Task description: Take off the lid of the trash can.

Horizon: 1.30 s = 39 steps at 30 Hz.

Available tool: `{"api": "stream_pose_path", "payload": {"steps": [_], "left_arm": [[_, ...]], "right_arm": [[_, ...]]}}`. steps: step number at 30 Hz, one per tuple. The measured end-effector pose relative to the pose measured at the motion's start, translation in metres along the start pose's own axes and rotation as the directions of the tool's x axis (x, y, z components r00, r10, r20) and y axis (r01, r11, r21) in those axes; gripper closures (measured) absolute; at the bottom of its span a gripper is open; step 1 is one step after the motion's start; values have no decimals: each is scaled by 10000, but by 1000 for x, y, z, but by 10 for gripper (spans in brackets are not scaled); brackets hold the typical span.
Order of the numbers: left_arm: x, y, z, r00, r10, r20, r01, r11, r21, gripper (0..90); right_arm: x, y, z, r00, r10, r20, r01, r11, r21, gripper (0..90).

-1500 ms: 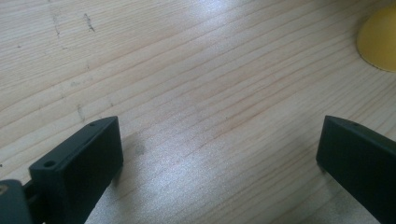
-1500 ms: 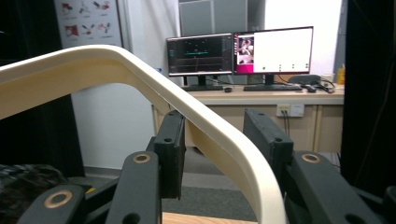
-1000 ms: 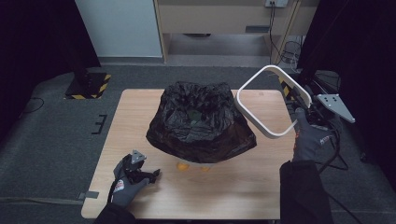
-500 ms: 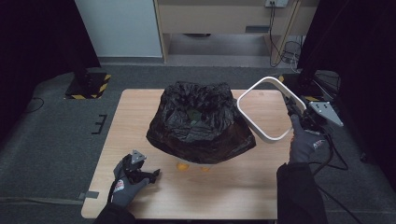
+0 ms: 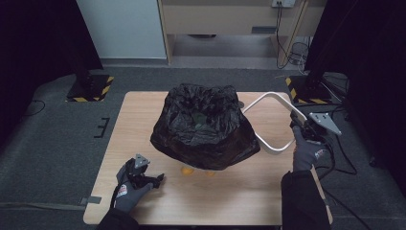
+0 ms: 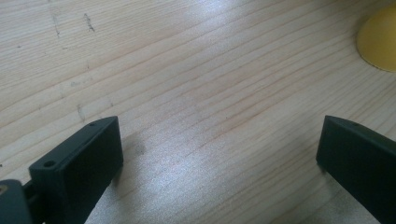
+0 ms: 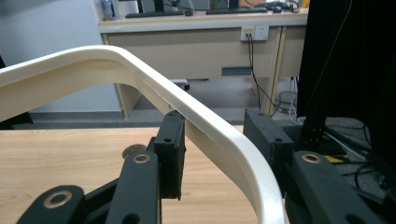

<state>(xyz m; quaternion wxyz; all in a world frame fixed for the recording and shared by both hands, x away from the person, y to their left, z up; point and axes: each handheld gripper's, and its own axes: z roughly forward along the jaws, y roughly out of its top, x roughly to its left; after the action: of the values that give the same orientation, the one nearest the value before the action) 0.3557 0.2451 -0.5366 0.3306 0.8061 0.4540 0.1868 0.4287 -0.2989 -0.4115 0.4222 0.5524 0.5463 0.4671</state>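
nearest the person's side, the left gripper [image 5: 152,178] sits low over the wooden table [image 5: 143,108], close to the near left corner. in the left gripper view its jaws stand wide apart with only bare wood grain between them, nothing held. a yellow-orange piece [image 6: 380,39] lies just past the jaws at the upper right of that view; from above it shows as a small orange piece [image 5: 187,169] tucked at the near edge of the black bag.

the near strip of the table, from the left hand across to the right forearm, is bare board with room to move.

further in, the crumpled black plastic bag [image 5: 203,127] takes up the middle of the table, reaching almost to the far edge.

to its right, the right gripper [image 5: 300,125] holds a white rounded-square frame [image 5: 268,122] by its right-hand side, near the table's right edge. in the right gripper view the frame [image 7: 140,70] runs between the two jaws, which are closed on the rim. the frame's left side lies just beside the bag, whether touching i cannot tell.

beyond the table, grey floor, then a desk against the back wall.
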Motion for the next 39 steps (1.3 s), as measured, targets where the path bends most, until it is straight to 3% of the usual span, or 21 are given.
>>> {"api": "stream_pose_path", "payload": {"steps": [12, 17, 26, 32, 34, 39], "left_arm": [[0, 0, 0, 10000, 19, 16, -19, 10000, -4, 0], [0, 0, 0, 10000, 22, 15, -22, 10000, 0, 0], [0, 0, 0, 10000, 19, 15, -19, 10000, -1, 0], [0, 0, 0, 10000, 15, 17, -15, 10000, -2, 0], [0, 0, 0, 10000, 14, 19, -14, 10000, -3, 0], [0, 0, 0, 10000, -1, 34, 1, 10000, -29, 0]], "right_arm": [[12, -31, 12, 9981, -466, -410, 502, 9945, 916, 600], [15, -45, 12, 9924, -1016, -694, 1101, 9850, 1332, 599], [10, -74, 12, 9860, -881, -1412, 1152, 9736, 1972, 596], [5, -88, 9, 9772, -1111, -1808, 1549, 9558, 2499, 586], [5, -93, 7, 9775, -1003, -1856, 1472, 9543, 2601, 584], [-3, -104, 6, 9771, -1164, -1781, 1664, 9398, 2985, 583]]}}
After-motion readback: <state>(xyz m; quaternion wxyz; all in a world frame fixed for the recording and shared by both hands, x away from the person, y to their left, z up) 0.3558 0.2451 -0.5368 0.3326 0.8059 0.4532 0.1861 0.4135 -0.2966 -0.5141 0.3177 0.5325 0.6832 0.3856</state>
